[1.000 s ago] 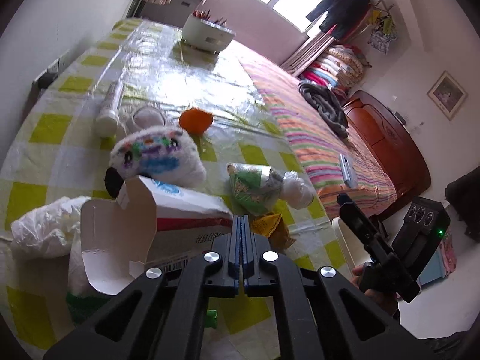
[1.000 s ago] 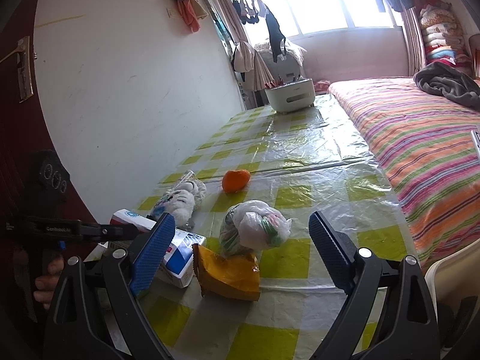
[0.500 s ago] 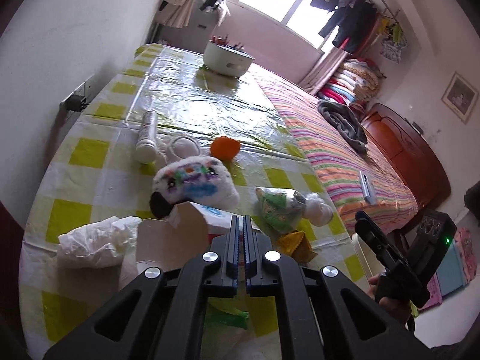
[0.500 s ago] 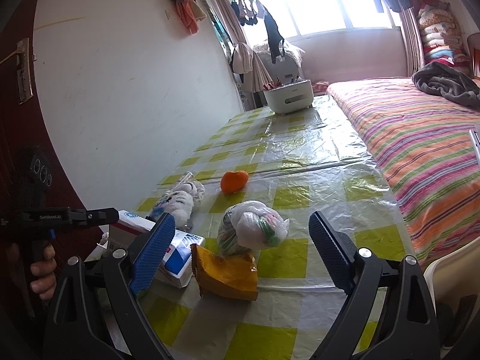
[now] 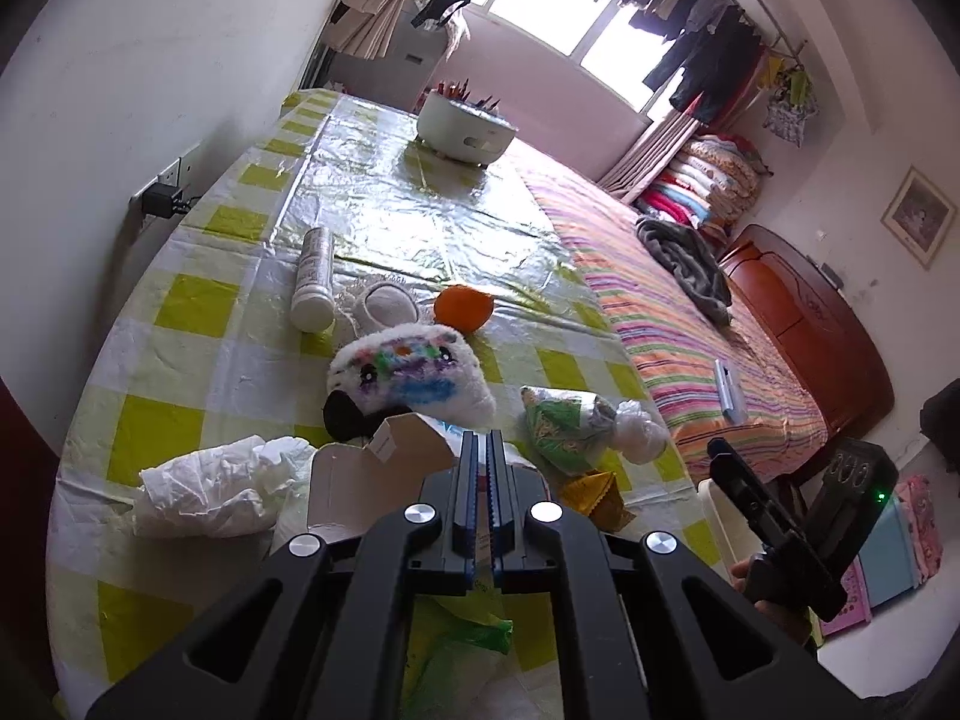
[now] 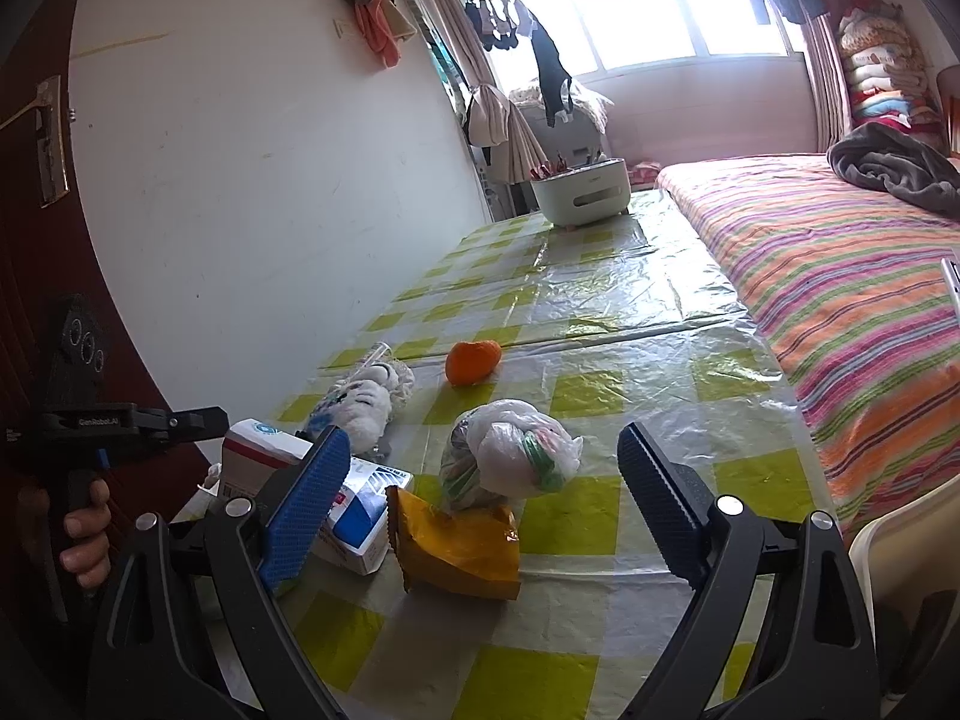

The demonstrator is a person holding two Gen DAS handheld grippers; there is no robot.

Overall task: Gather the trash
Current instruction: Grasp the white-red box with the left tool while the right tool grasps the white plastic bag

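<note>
Trash lies on the near end of the checked table: a tied white plastic bag, a yellow-orange wrapper, an open red, white and blue carton and a crumpled white bag. My left gripper hovers above the carton. Its jaws are opening by a thin slit with nothing between them. My right gripper stands open and empty, just short of the tied bag and wrapper.
An orange, a painted plush toy and a white tube lie mid-table. A white container stands at the far end. A striped bed borders the table's right side, a wall its left. A green-white plastic bag lies under my left gripper.
My left gripper has drawn back and up from the carton, so more of the table shows. The right gripper has kept still and open.
</note>
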